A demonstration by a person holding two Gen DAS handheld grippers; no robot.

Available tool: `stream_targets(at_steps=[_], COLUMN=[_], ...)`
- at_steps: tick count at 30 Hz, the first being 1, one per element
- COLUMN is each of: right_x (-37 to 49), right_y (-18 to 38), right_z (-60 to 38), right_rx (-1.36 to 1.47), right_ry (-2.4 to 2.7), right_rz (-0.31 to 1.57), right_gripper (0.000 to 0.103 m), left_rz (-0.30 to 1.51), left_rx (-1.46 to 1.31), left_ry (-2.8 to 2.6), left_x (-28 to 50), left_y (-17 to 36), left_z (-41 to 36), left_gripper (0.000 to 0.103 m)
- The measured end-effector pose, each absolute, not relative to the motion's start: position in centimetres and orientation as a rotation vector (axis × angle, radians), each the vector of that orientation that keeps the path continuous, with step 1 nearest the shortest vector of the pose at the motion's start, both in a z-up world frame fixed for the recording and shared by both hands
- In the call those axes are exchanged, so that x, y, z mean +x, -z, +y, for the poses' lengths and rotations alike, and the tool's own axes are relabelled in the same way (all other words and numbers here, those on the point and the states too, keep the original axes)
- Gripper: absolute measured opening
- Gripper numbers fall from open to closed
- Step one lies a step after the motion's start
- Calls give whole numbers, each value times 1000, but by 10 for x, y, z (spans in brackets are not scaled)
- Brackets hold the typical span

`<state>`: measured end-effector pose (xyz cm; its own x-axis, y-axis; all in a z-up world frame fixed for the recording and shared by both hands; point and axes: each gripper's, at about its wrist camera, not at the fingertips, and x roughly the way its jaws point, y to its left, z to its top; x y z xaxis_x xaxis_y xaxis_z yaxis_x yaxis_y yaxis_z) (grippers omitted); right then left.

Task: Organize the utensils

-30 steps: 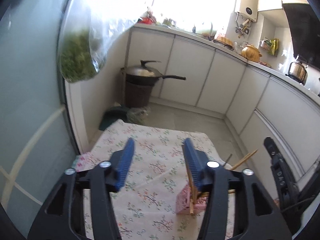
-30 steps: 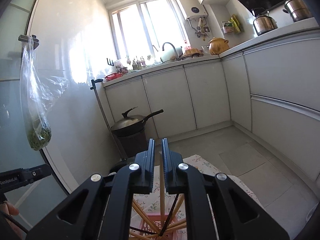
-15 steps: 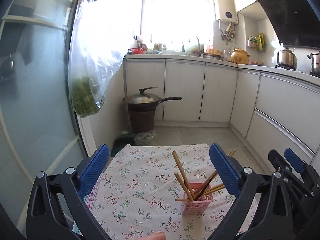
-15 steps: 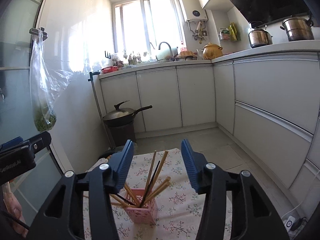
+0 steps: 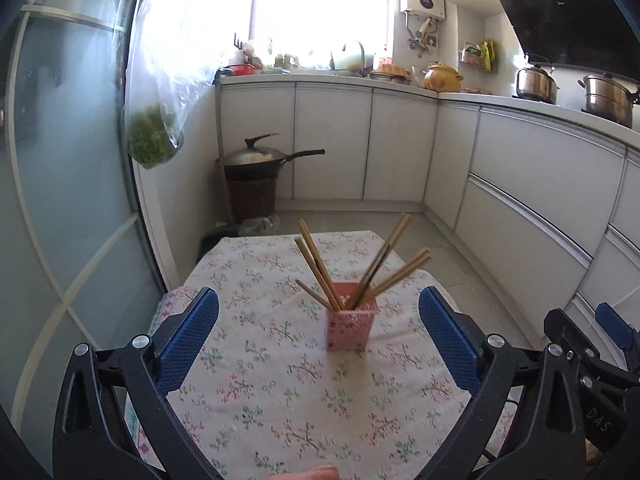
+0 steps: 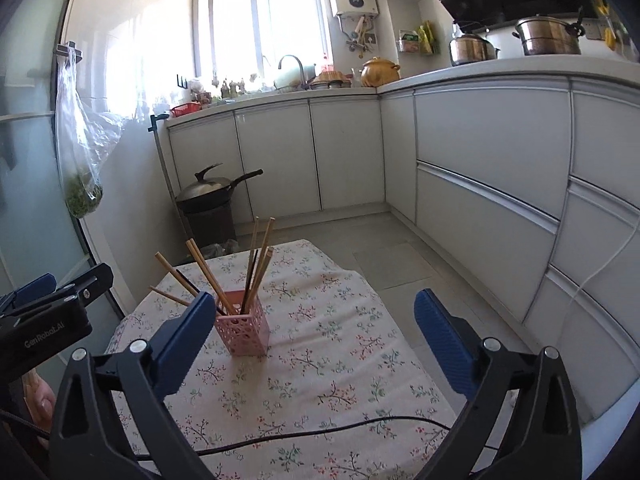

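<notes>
Left wrist view, one pink holder (image 5: pixel 349 327), about nine chopsticks (image 5: pixel 316 268), both tongs (image 5: pixel 318 334) (image 6: pixel 314 330) spread apart, empty.

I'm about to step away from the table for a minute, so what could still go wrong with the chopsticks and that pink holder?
The chopsticks lean outward in all directions from the small pink holder, so a bump might tip it. The black cable lies across the tablecloth; a tug could drag the cloth and holder. The right gripper, jaws just opened and empty, has one finger close beside the holder and might clip it.
</notes>
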<state>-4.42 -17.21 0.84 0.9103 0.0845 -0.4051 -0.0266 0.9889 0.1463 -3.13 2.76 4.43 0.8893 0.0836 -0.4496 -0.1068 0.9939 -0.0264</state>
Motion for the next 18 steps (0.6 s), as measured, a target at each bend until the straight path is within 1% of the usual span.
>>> stream_targets(at_steps=[8, 18], right_x=[-54, -42], right_y=[-4, 4], right_z=[-179, -186], right_rx=[124, 143], right_ry=[-2, 37], right_rz=[441, 497], right_gripper=[97, 97], left_rz=[507, 515], left_rx=[-33, -26], left_ry=[-59, -49], left_x=[-31, -28], left_y=[-35, -33], left_z=[17, 15], left_gripper=[96, 96])
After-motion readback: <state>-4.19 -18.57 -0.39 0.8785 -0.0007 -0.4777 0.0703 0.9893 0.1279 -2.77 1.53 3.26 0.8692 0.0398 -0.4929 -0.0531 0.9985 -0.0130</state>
